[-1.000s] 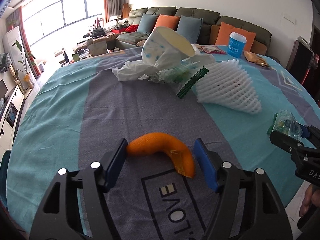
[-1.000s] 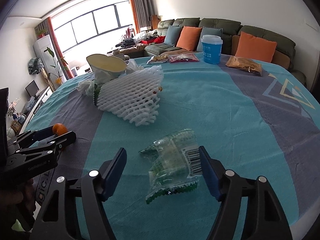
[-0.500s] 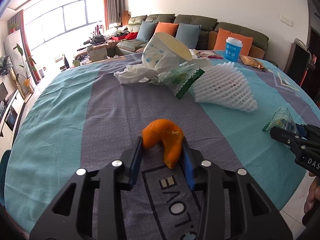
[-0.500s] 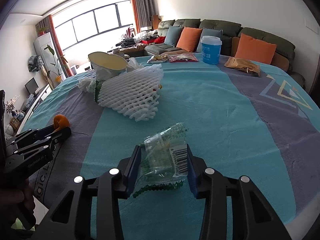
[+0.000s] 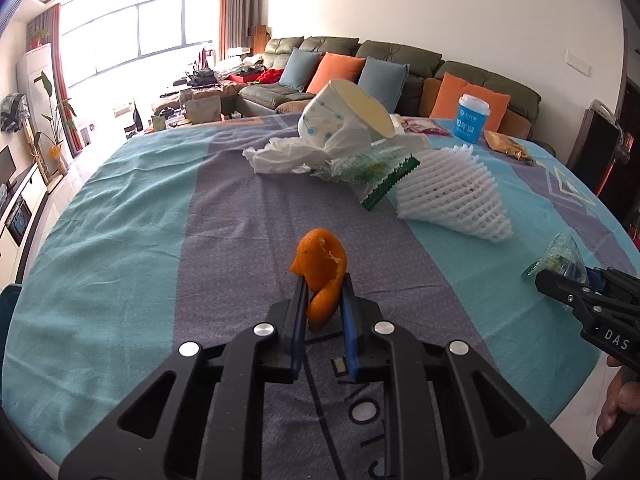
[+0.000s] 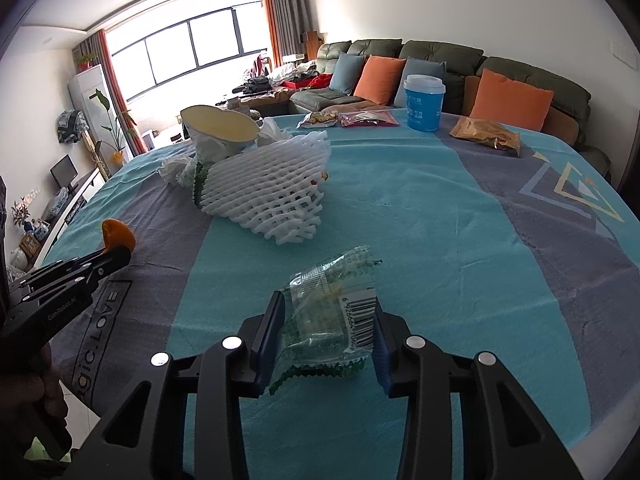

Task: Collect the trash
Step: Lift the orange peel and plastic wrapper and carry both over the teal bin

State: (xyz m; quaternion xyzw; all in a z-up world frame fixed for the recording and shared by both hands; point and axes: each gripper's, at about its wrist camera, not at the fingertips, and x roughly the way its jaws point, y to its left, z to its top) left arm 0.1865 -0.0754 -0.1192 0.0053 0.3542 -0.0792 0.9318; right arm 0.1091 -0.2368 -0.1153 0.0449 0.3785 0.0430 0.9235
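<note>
Left wrist view: we see the left tongs [image 5: 323,294] have just been closing on the orange peel [image 5: 320,272]; a second ago they stood wide on either side of it, and now both blue pads pinch its lower part while the curled top sticks up above the tips.
Right wrist view: the right tongs [image 6: 326,326] closed in over the same second from either side of the clear wrapper [image 6: 332,312] with the barcode, and now both pads press its crumpled sides.
What changed: two pieces of trash that lay loose are now each gripped.
Meaning for the task: we judge both grasps made, so the lift and carry-off come next; no bin shows in either view.
Peel relative to tongs: between the left pads, near edge of the surface [image 5: 120,240], on the grey stripe of the cloth.
Wrapper relative to tongs: between the right pads, on the turquoise stripe, near us; we cannot tell if it is clear of the cloth.
Trash not yet taken: the white foam net [image 6: 272,196] in the middle, with a tipped paper cup [image 5: 344,120], white tissue [image 5: 288,156] and a green-edged wrapper [image 5: 372,176] just beyond it, well apart from both tongs.
Far side: a blue tub [image 6: 423,102] and snack packets [image 6: 486,136].
</note>
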